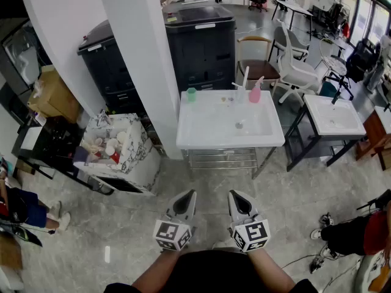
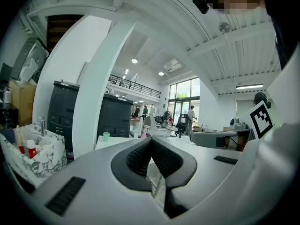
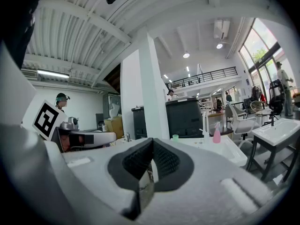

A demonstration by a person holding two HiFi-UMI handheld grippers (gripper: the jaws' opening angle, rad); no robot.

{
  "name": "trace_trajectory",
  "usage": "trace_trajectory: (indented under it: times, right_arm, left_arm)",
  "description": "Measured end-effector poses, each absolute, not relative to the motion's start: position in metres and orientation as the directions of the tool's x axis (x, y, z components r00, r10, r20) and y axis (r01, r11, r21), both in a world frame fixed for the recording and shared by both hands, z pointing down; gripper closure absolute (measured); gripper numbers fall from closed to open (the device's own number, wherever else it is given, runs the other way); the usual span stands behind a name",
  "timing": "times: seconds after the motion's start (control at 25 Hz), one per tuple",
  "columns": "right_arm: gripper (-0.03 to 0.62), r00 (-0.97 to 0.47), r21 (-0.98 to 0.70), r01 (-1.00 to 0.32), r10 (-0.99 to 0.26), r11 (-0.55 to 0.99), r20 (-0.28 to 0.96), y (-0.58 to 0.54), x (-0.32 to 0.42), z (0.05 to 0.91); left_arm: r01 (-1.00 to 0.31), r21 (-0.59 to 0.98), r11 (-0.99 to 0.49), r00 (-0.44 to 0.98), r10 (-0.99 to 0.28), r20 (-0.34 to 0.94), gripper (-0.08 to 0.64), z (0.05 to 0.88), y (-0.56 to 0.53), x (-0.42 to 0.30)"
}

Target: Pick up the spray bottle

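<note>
The left gripper (image 1: 190, 193) and right gripper (image 1: 234, 195) hold their fingers pressed together, empty, well apart from the pink spray bottle (image 1: 255, 93) upright on the white table (image 1: 201, 140).

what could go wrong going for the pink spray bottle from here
The left gripper and right gripper are shut; unopened, they'd likely bump the pink spray bottle rather than grasp it. It stands close beside a white tap at the back of the sink, so a jaw may catch that.

right gripper (image 3: 151, 148) closed, spray bottle (image 3: 216, 133) beyond
</note>
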State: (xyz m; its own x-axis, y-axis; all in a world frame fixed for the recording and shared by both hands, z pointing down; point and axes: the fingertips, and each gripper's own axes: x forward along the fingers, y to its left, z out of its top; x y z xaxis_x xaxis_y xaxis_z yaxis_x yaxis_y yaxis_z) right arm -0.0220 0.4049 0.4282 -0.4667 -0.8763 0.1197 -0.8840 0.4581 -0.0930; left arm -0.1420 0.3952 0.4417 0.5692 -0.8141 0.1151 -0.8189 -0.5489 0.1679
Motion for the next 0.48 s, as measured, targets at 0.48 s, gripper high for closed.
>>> trace_trajectory:
  times: [0.48]
  right_arm:
    - [0.594,-0.5,-0.156,-0.86,-0.863,0.486,0.068,0.423,0.01,0.434]
  left_arm:
    - [-0.863,0.133,-0.488,0.502,-0.857,0.111,0.546,0.461,0.427,-0.13]
